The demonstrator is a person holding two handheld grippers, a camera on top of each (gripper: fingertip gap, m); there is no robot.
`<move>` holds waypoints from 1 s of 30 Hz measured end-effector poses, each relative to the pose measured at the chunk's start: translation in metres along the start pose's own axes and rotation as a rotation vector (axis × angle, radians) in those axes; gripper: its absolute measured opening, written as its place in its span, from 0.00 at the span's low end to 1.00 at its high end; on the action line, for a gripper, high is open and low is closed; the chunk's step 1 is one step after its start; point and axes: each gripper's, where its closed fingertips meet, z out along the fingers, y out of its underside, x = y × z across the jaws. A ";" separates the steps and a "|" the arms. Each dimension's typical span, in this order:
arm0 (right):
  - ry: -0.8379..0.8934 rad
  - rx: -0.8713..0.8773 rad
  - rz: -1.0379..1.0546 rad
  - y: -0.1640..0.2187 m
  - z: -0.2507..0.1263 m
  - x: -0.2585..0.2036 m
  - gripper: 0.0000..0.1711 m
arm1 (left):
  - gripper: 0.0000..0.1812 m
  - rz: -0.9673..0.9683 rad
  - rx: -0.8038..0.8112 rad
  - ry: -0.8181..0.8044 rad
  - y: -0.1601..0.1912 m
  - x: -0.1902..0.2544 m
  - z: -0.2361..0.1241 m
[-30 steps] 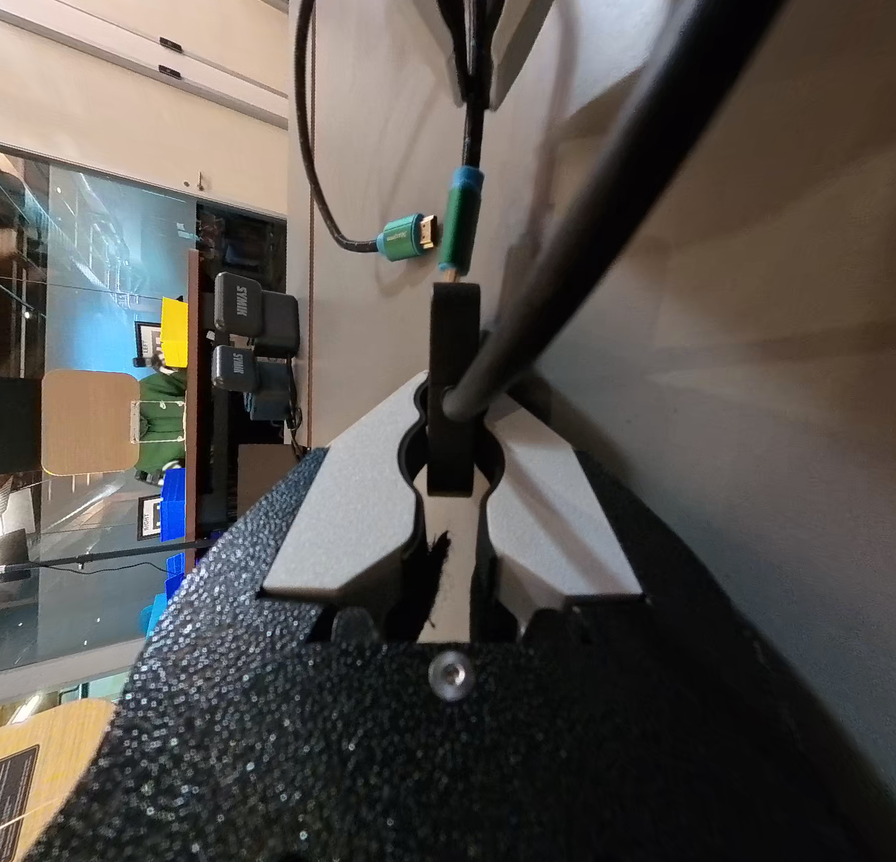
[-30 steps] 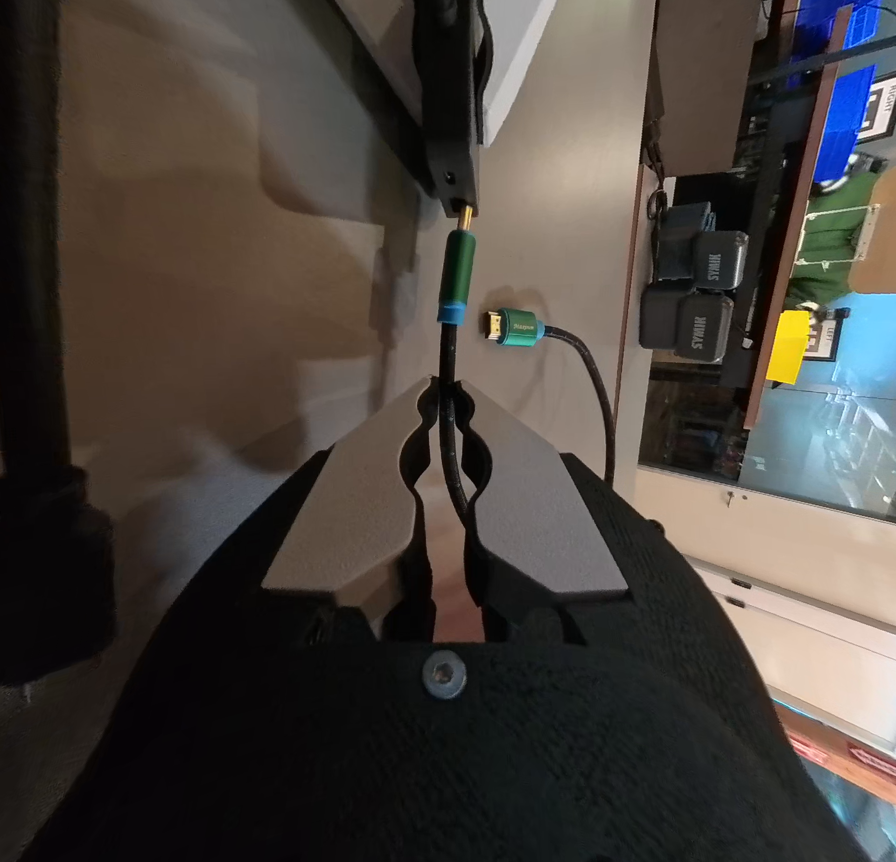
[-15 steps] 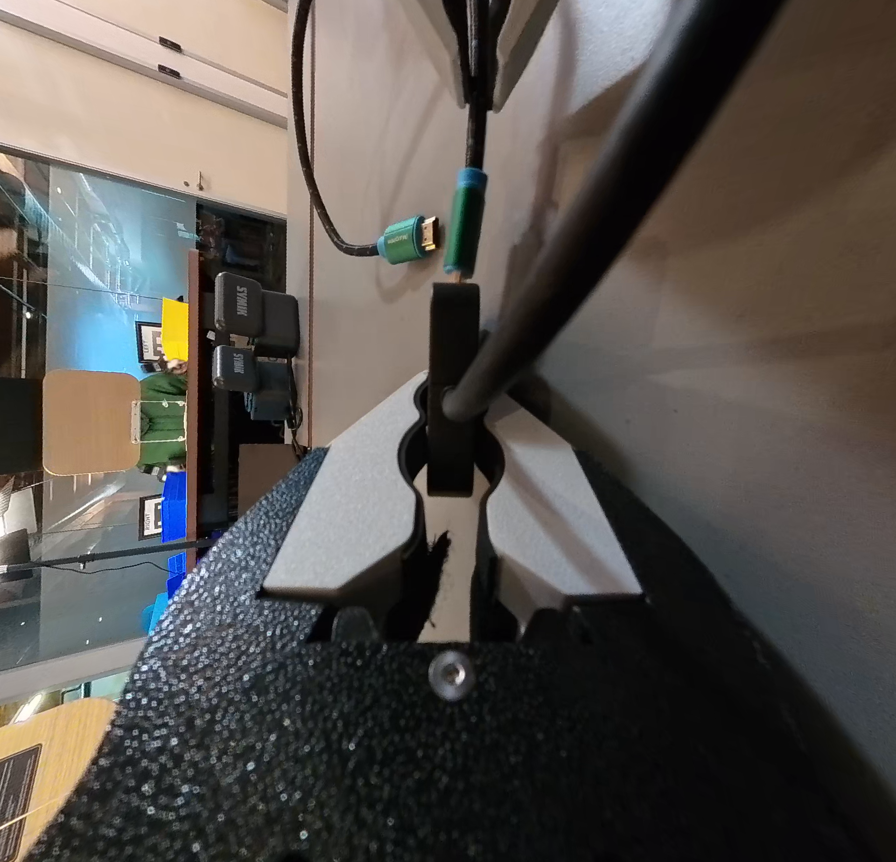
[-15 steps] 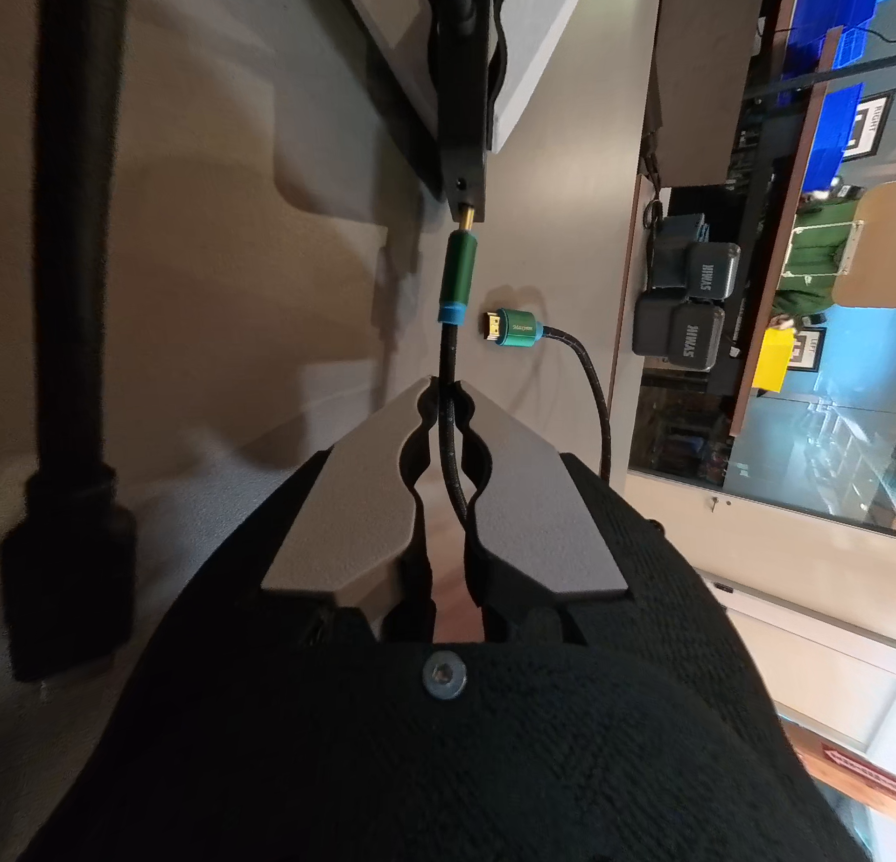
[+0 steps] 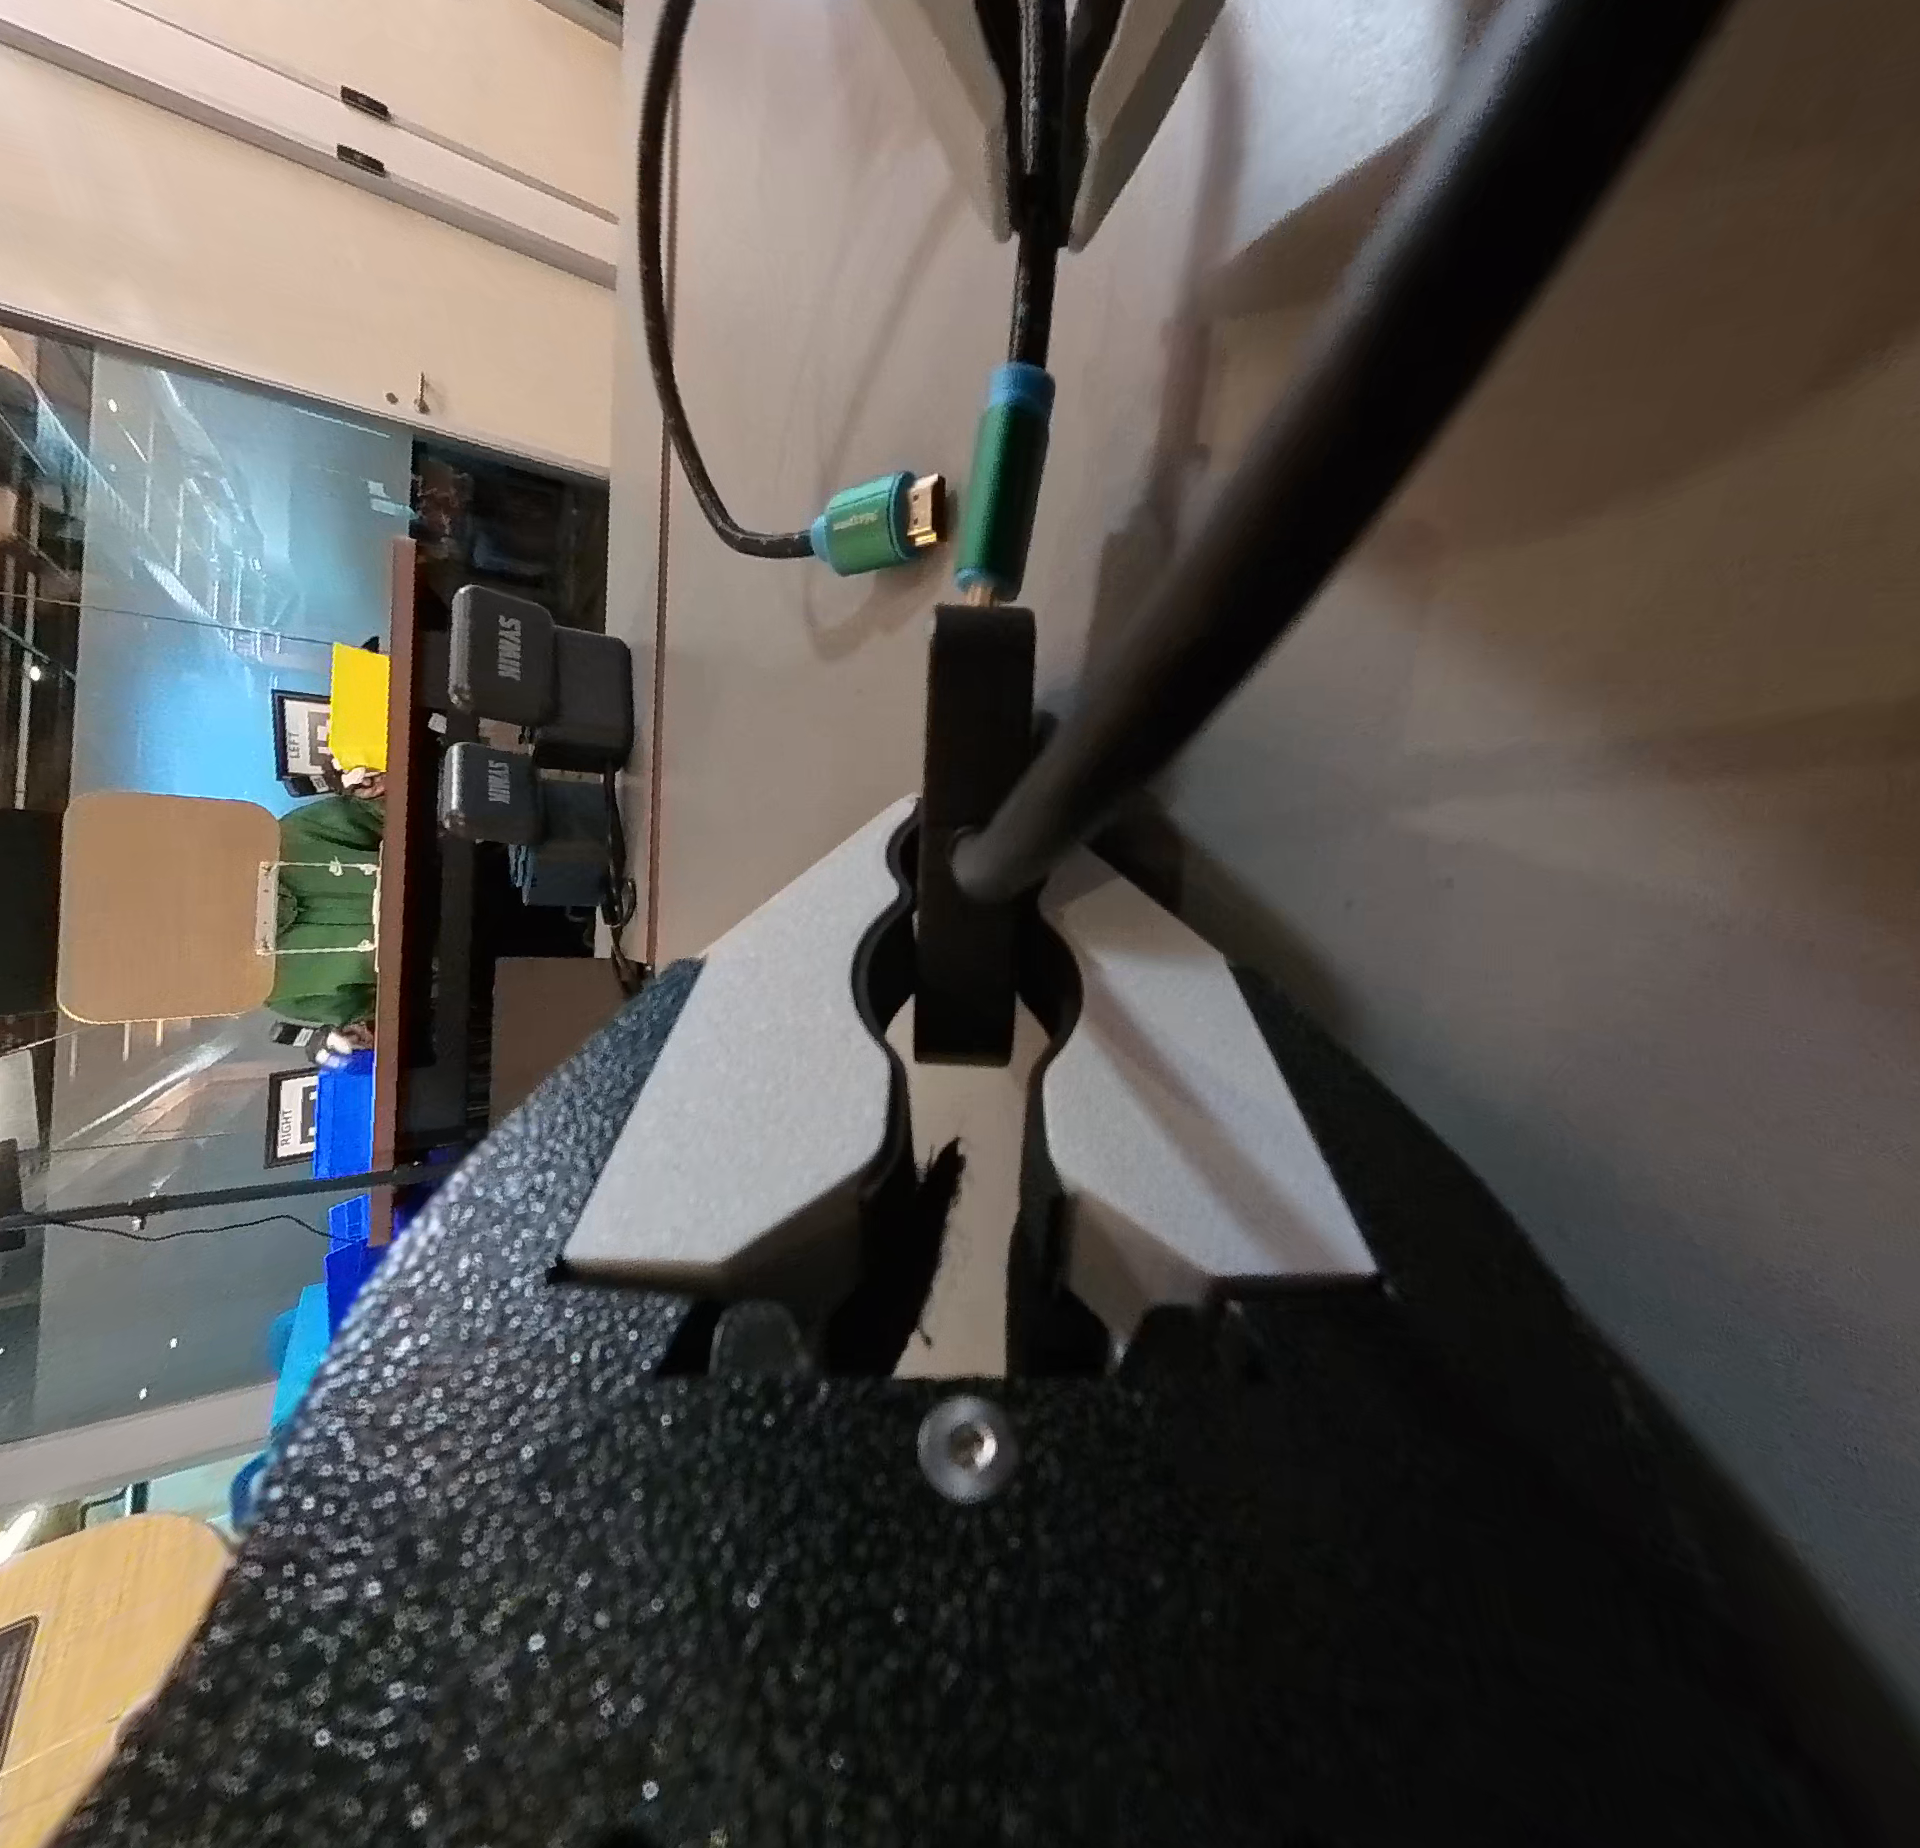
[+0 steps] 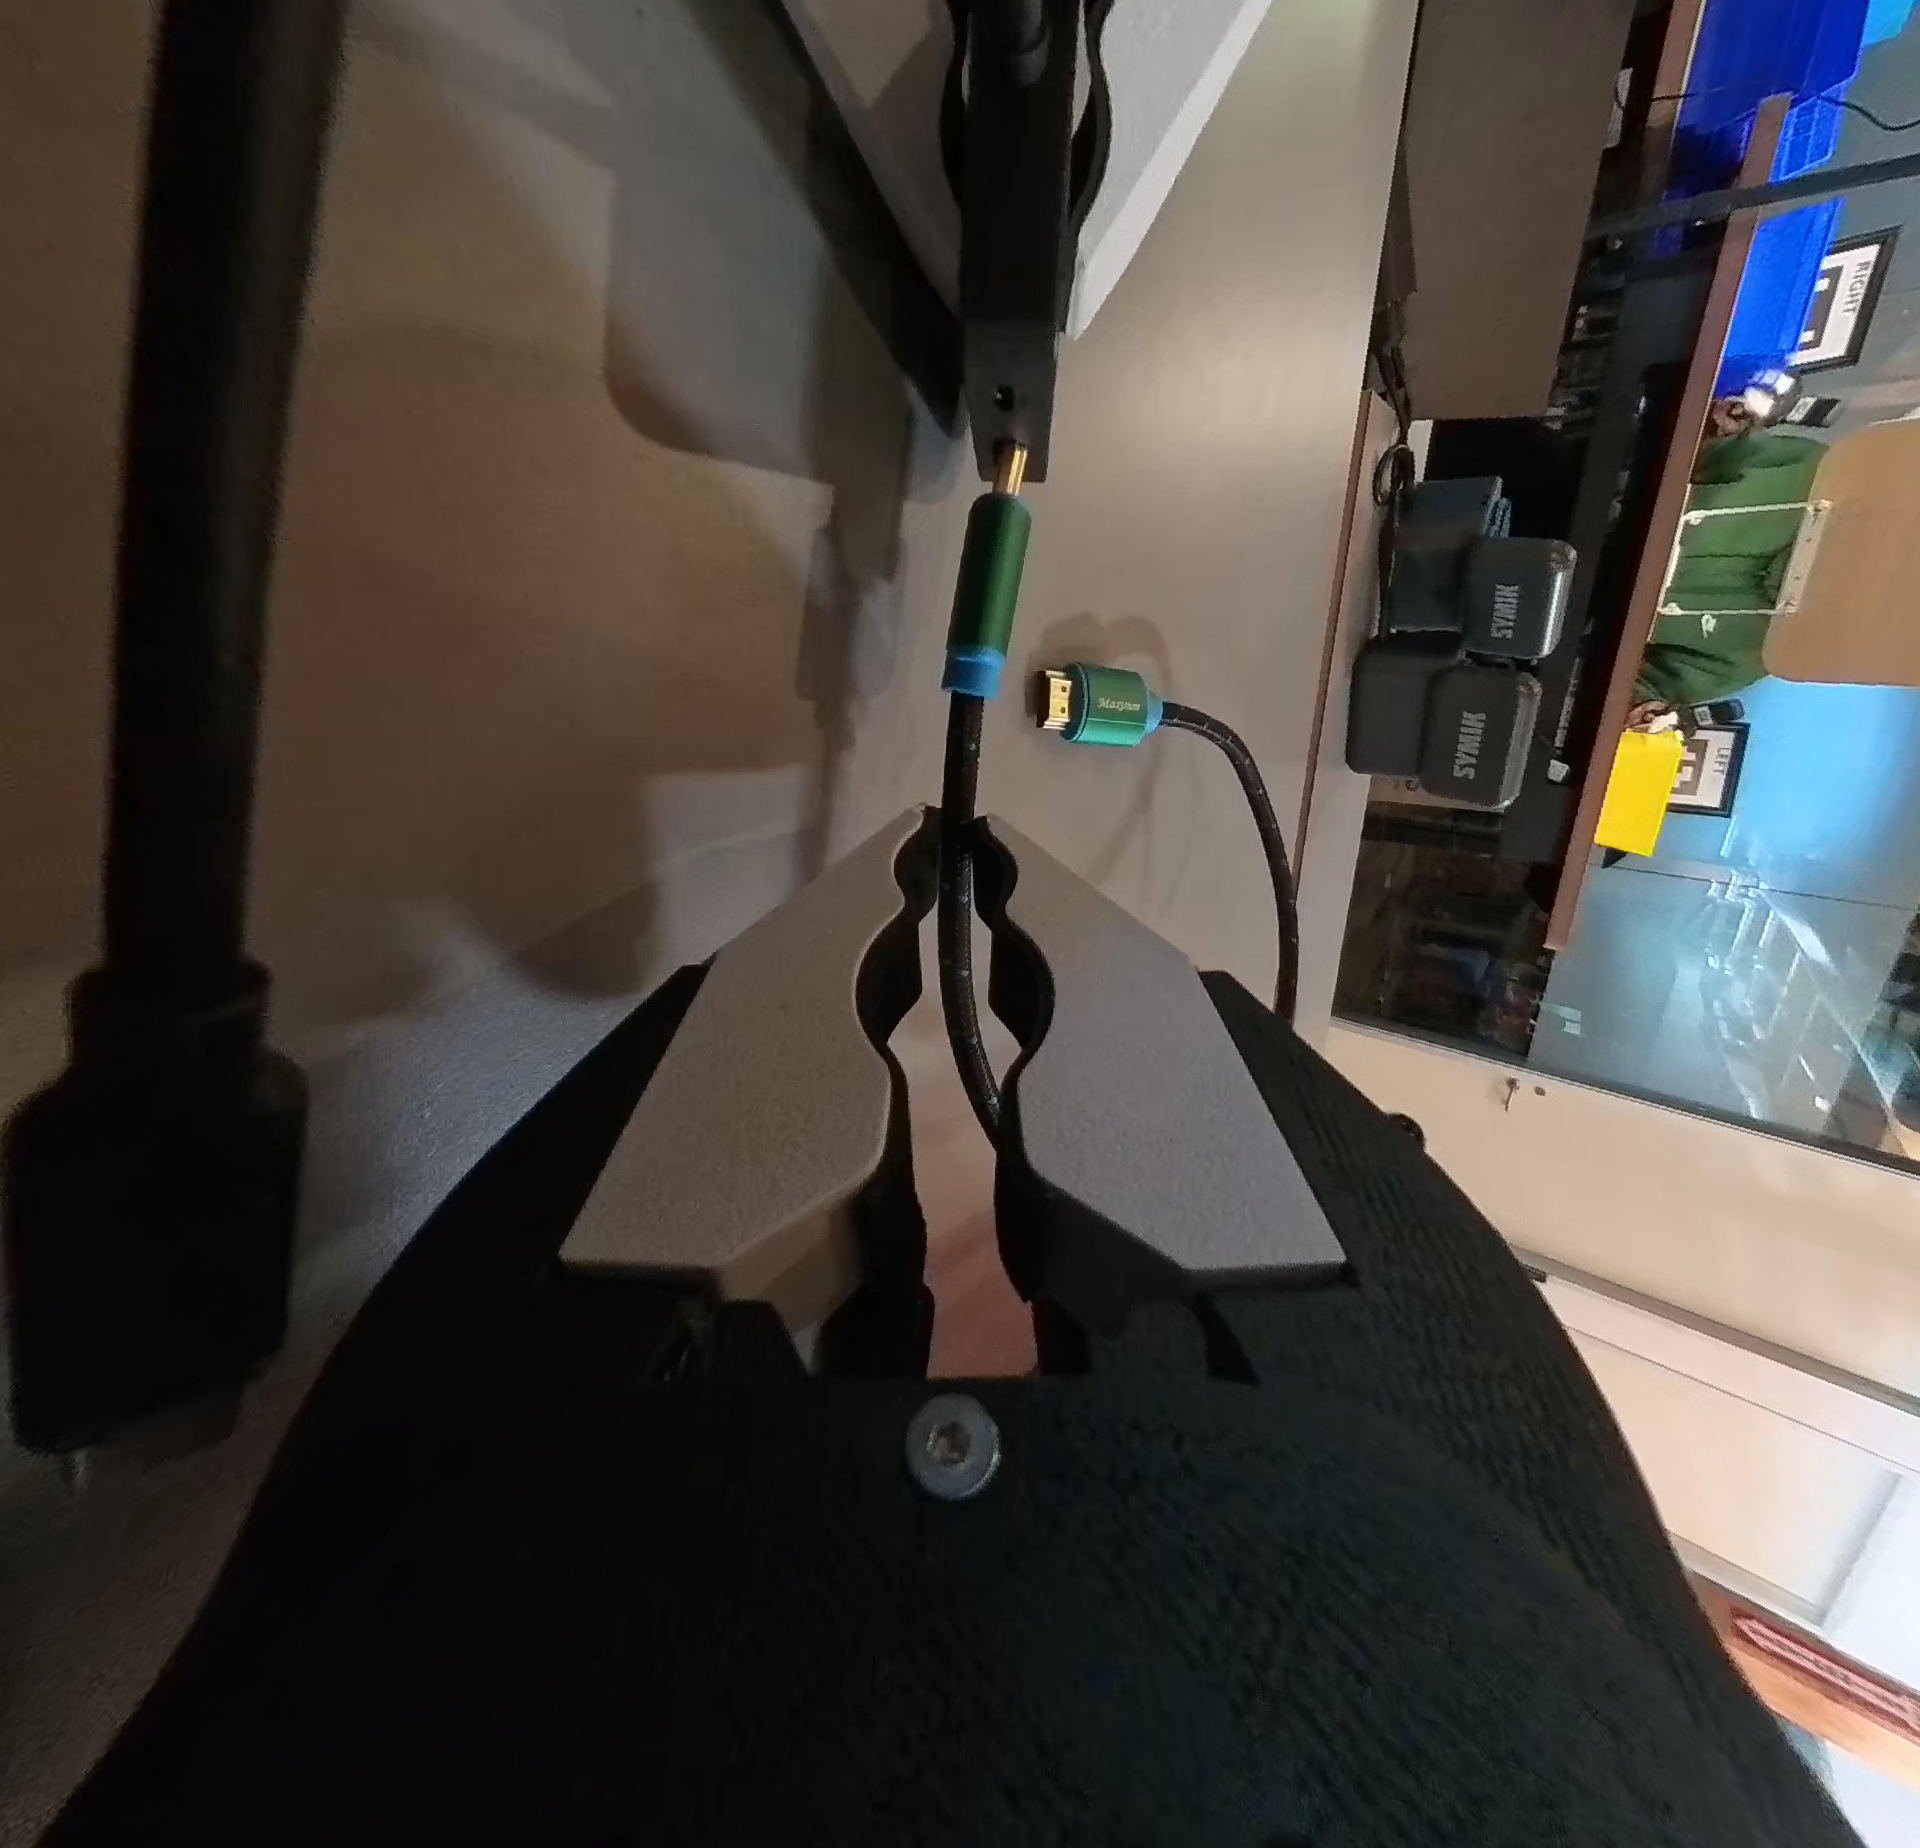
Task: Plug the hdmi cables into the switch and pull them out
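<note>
Pinching the braided cable between its grey fingers, the right claw is closed on it a little behind the green plug. That plug's gold tip touches the end of the black switch, partly inside a port; how deep it sits cannot be told.

In the left wrist view the left claw is clamped on the opposite end of the switch, the narrow black body held edge-on between its fingers. The same green plug meets the switch's far end there, with its cable running on into the right claw's fingers at the top of the view. A thick black cable leaves the switch just beyond the left claw's fingertips and runs off to the upper right.

A second green plug lies loose on the grey bench, just beside the first plug and apart from the switch, its gold tip pointing toward the held cable; its own braided cable curves away across the bench
</note>
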 end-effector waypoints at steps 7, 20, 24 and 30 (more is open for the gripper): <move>0.010 0.000 0.009 0.002 0.001 0.002 0.02 | 0.06 -0.073 0.040 0.012 -0.002 -0.002 0.000; 0.053 -0.002 0.060 0.007 -0.003 0.014 0.02 | 0.06 -0.335 0.128 0.074 0.000 -0.009 -0.002; 0.056 0.001 0.061 0.007 -0.003 0.015 0.02 | 0.06 -0.305 0.122 0.067 0.000 -0.009 -0.002; 0.067 0.011 0.090 0.008 -0.002 0.017 0.02 | 0.06 -0.255 0.105 0.037 0.002 -0.010 -0.002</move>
